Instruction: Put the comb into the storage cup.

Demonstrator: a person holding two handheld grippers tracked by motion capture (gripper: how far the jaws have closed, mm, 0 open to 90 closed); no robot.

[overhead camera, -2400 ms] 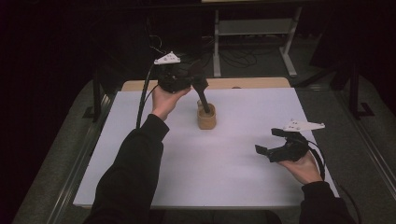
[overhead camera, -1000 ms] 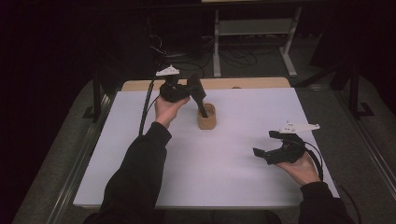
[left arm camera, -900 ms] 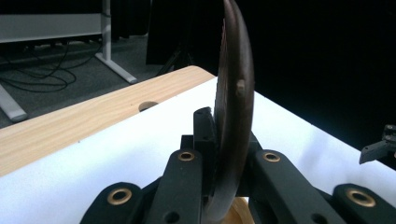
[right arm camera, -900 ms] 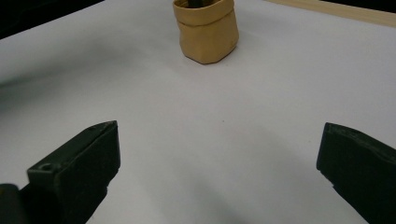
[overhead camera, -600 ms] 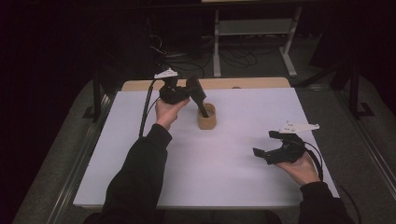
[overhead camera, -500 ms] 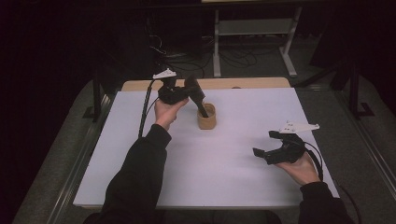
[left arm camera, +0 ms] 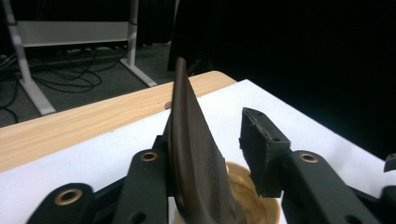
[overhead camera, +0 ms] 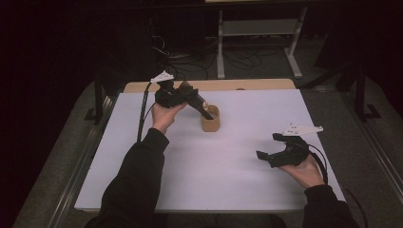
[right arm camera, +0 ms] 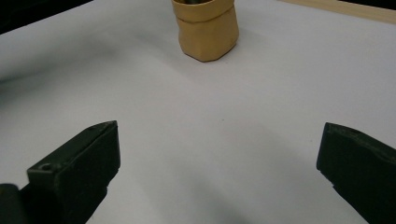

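Note:
A tan cup [overhead camera: 210, 121] stands on the white table sheet [overhead camera: 199, 171] toward the far middle. A dark, flat, ribbed blade [overhead camera: 203, 109] leans out of the cup toward my left gripper [overhead camera: 196, 99]. In the left gripper view the blade [left arm camera: 196, 158] lies against the left-hand jaw, and a gap separates it from the other jaw. Those jaws have just been opening. The cup [left arm camera: 256, 201] sits below them. My right gripper [overhead camera: 267, 146] hovers open at the near right, with nothing between its jaws. Its own view faces the cup [right arm camera: 205, 28] across bare sheet.
A wooden table edge [overhead camera: 247, 84] runs along the far side of the sheet. Beyond it, on the dark floor, are a white metal stand [overhead camera: 256, 28] and loose cables [overhead camera: 190, 59]. Both forearms in dark sleeves come in from the near edge.
The left hand has drawn back to the left and lowered, tilting the blade while its end stays in the cup. The left jaws have parted. The right gripper has held still.

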